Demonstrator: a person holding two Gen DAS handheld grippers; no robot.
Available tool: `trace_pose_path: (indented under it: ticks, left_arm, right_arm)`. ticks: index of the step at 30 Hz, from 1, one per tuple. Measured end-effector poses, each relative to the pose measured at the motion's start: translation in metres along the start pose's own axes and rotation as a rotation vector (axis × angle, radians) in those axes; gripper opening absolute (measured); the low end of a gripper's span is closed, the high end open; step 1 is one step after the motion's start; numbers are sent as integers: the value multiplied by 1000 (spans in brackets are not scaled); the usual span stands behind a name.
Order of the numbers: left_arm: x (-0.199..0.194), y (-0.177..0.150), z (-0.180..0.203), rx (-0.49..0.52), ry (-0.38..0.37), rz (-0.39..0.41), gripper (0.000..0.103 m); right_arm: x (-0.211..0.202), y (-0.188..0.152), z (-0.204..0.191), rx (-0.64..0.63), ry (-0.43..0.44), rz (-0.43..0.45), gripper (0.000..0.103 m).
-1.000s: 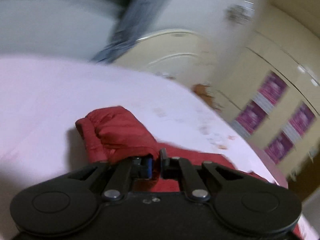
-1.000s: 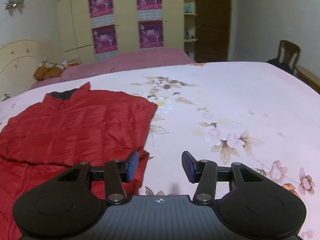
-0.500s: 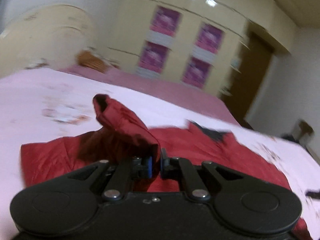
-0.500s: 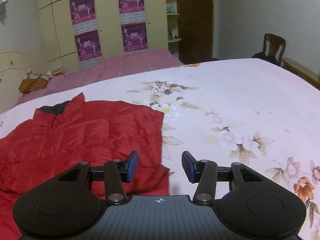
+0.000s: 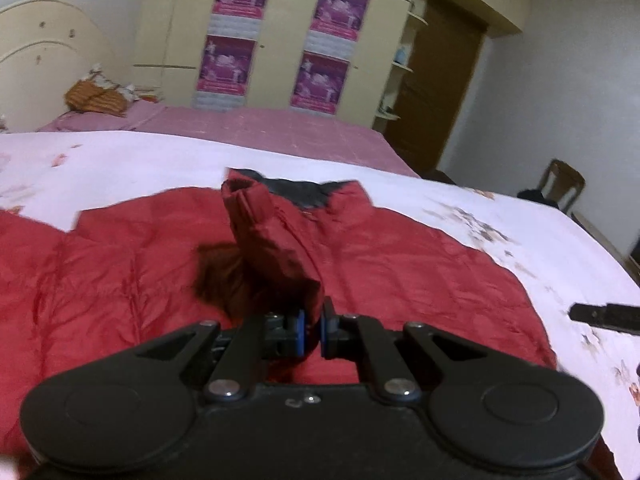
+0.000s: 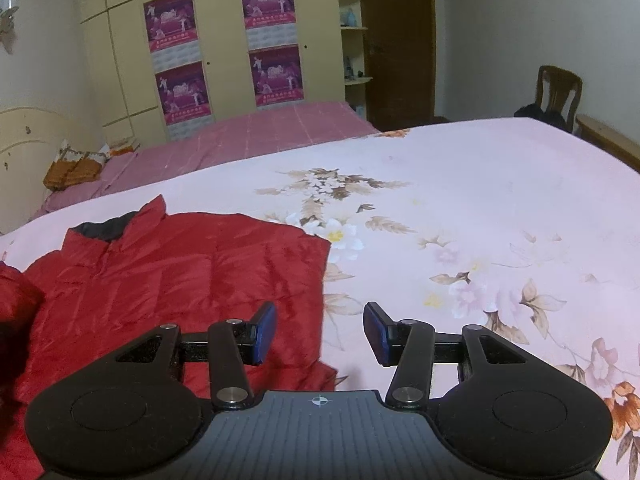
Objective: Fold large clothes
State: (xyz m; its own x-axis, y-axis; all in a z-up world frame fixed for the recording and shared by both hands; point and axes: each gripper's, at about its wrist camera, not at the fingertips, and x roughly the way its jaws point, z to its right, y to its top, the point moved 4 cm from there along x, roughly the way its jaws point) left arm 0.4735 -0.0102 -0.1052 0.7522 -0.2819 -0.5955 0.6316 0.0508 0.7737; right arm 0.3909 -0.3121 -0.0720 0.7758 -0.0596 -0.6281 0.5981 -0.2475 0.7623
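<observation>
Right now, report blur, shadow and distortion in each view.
Left wrist view: soft motion blur on the posters; the lifted sleeve casts a dark shadow on the red jacket. Right wrist view: sharp, evenly lit; fisheye bends the wardrobe and the bed edge.

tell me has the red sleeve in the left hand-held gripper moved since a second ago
Yes. The left hand-held gripper, shut on the sleeve, has carried it off the bare floral bedsheet and over the red jacket, its cuff now before the dark collar.

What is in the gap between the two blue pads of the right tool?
Nothing is held there. In the right wrist view, the open right tool hangs over the edge of the puffy red quilted jacket and the pale pink flowered bedsheet.
</observation>
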Motion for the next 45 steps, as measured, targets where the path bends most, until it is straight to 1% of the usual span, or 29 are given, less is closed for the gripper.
trace_pose_path:
  ticks: [4,9,12,16,19,20,21,22,23,24,25,26,27,28,29,30,31,32,33,34,36,38,39,40,42,45]
  left_arm:
    - [15,3,31,51,-22,-12,7]
    - [28,-1,67,105,-61,-33,7]
    - [35,-7,81,127,-75,-47,7]
    - [40,-14,93,129,-94,-69,7]
    - [43,-19,100,137,-138,-94,8]
    - [45,-21,103,142,-164,-115,14]
    - [43,-23,104,144,-197,-121,28]
    - [39,-23,103,137,-219,-114,35]
    - [33,-21,99,119,-227,-103,58]
    - [24,-19,93,102,-228,-81,65]
    - [13,-15,85,84,-235,-49,65]
    - [2,-11,72,65,-235,-29,64]
    - [-8,-7,57,41,-215,-16,60]
    - [-17,-5,40,17,-187,4,59]
    - [-25,-3,22,-2,-156,27,59]
    - [-33,-2,2,-19,-108,44,55]
    - [-38,-3,-20,-30,-48,52,53]
    - [-41,-5,-42,-43,5,45,51]
    - [-43,-7,-59,-59,40,34,48]
    - [-44,-8,-74,-71,68,32,47]
    - [-44,-12,-97,-72,112,25,46]
    - [-42,-13,-106,-60,126,18,44]
    - [-41,-14,-109,-51,134,19,44]
    - [-42,-15,-109,-46,135,20,44]
    - [-42,-17,-112,-32,136,32,44]
    - [-38,-17,-109,5,142,28,44]
  right_arm:
    - [6,4,17,25,9,-7,49]
    - [10,6,41,49,3,-13,49]
    - [10,4,53,69,-5,-19,49]
    - [8,0,65,87,-18,-29,49]
    - [4,-1,69,97,-19,-34,49]
    - [2,0,69,102,-10,-37,49]
    - [2,2,67,106,-3,-38,49]
    - [1,3,64,108,6,-37,49]
    - [0,4,60,107,17,-36,49]
    - [-1,6,54,103,34,-32,49]
    - [-4,8,45,96,56,-26,53]
    - [-5,9,39,92,73,-21,64]
    - [-8,11,31,87,95,-2,88]
    - [-10,12,21,76,125,19,90]
    - [-10,12,11,65,158,18,90]
    - [-7,11,2,62,184,5,90]
    - [-4,9,-7,61,209,-14,90]
    - [0,6,-15,60,228,-34,87]
    - [6,2,-24,60,249,-65,75]
    - [12,0,-30,71,264,-93,64]
    - [23,-6,-40,103,290,-148,57]
    - [28,-10,-48,107,303,-176,44]
    - [29,-11,-52,95,317,-187,21]
    - [28,-11,-54,80,325,-189,15]
    - [16,-10,-58,29,315,-152,15]
    - [-1,-10,-56,9,301,-126,15]
